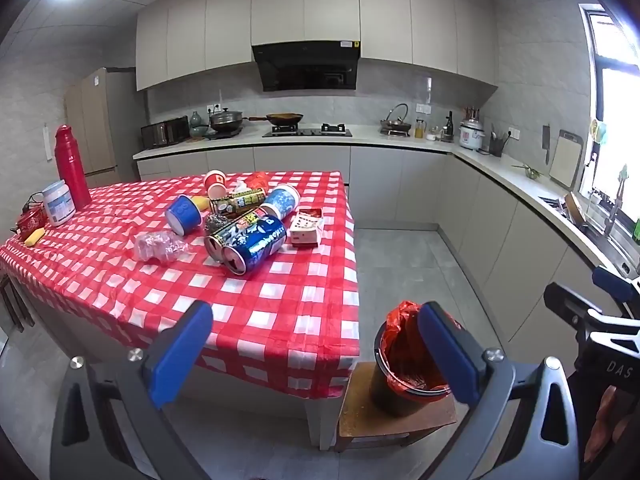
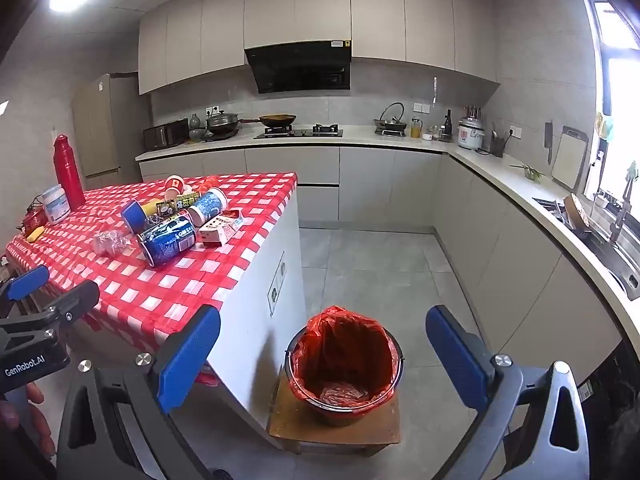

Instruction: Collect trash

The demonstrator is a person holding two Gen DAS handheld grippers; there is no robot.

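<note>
A heap of trash lies mid-table on the red checked cloth (image 1: 120, 280): blue cans (image 1: 256, 246) (image 2: 170, 242), a blue paper cup (image 1: 183, 215), a crushed clear bottle (image 1: 160, 246), a white carton (image 1: 306, 229) (image 2: 220, 230), a red-and-white cup (image 1: 216, 185). A black bucket lined with a red bag (image 1: 404, 364) (image 2: 344, 364) stands on a low wooden stool (image 2: 372, 428) by the table's corner. My left gripper (image 1: 316, 356) hangs open before the table edge. My right gripper (image 2: 324, 360) is open above the bucket, nothing between its fingers.
A red thermos (image 1: 72, 166), a white tub (image 1: 59, 203) and a yellow sponge (image 1: 34, 237) stand at the table's far left. Kitchen counters (image 1: 500, 168) run along the back and right walls, with grey tiled floor (image 2: 380, 264) between them and the table.
</note>
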